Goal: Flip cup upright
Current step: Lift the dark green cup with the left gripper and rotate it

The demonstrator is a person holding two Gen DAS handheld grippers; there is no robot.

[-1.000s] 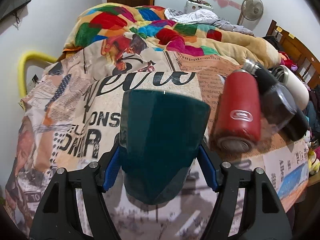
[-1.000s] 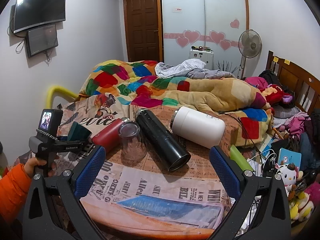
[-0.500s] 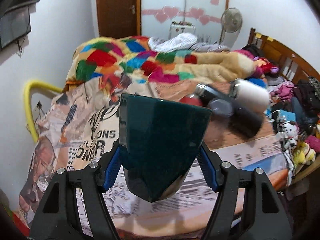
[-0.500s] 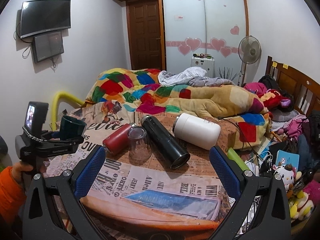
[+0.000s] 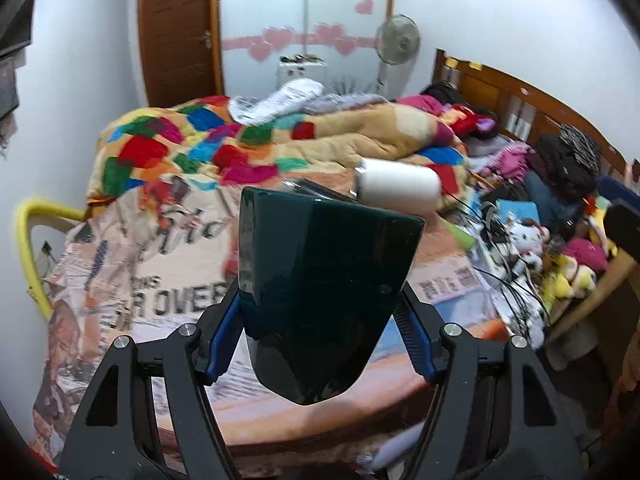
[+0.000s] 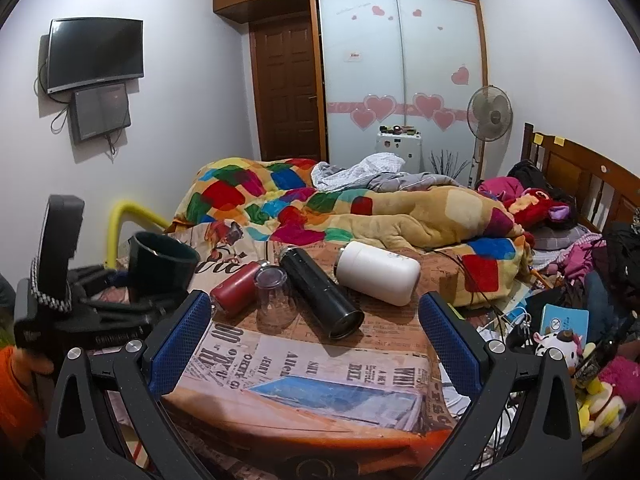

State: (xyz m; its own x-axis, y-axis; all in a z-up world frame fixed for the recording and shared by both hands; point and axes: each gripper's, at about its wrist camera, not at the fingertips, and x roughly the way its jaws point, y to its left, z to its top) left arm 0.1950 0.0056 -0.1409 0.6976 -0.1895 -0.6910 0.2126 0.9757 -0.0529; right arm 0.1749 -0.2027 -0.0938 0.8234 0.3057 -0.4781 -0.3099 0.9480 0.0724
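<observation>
The left gripper (image 6: 132, 300) is holding a dark green cup (image 6: 160, 266) mouth-up above the newspaper-covered table (image 6: 320, 364), while the right gripper (image 6: 316, 340) is hanging open and empty before a red flask (image 6: 236, 286), clear glass (image 6: 275, 300), black flask (image 6: 320, 296) and white flask (image 6: 378, 276).

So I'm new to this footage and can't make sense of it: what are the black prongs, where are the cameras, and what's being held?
No robot here: a person holds a pair of tongs in each hand, each with a camera looking along its fingers. The left tongs are shut on a dark green cup, lifted above the table. The right tongs are open and empty. On the table lie a red bottle, a black flask and a white flask, with a clear glass standing mouth down.
</observation>
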